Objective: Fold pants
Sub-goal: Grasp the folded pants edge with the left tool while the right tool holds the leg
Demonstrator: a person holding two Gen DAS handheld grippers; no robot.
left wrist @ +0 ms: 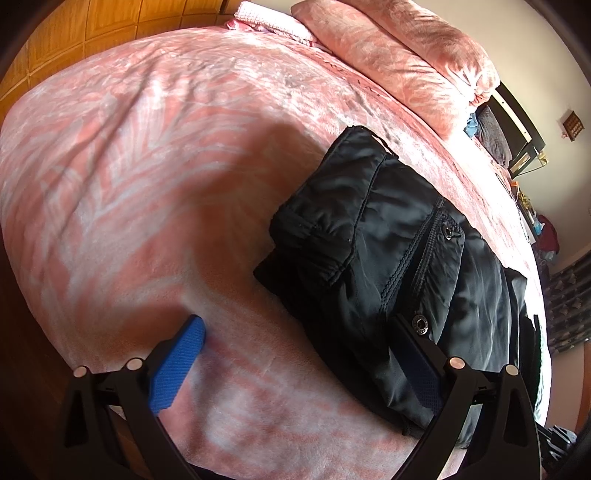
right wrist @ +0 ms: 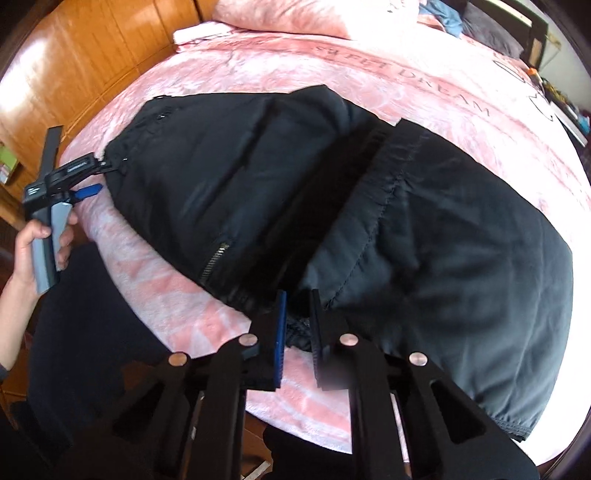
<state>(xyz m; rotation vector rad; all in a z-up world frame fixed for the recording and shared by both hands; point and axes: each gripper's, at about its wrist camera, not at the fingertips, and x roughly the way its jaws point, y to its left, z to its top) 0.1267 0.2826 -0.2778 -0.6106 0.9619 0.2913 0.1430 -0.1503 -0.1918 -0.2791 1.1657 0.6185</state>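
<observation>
Left wrist view: black pants [left wrist: 399, 266] lying partly folded on a pink leaf-patterned blanket [left wrist: 147, 166] covering the bed, toward the right of the picture, with two metal snaps and a stitched pocket flap showing. Left tongs [left wrist: 299, 354] spread wide, released; left blue pad [left wrist: 177, 365] resting against bare blanket, right finger lying on the pants' near edge just below a snap. Nothing pinched between them. Pink pillow [left wrist: 399, 55] at the head of the bed, wooden wardrobe [left wrist: 74, 33] at upper left.

Right wrist view: same pants [right wrist: 332, 206] spread across the blanket [right wrist: 424, 88], a folded-over layer on the left with a zipper, a wider smooth panel on the right, a dark crease between. Right tongs [right wrist: 297, 321] clenched on a bunched bit of black fabric at the pants' near edge, pads nearly together with the cloth squeezed between. At far left, a hand [right wrist: 33, 254] gripping the grey handle of the left tongs [right wrist: 99, 177], tips at the pants' left edge near the bed's side. Lettering printed on the blanket beyond the pants.
</observation>
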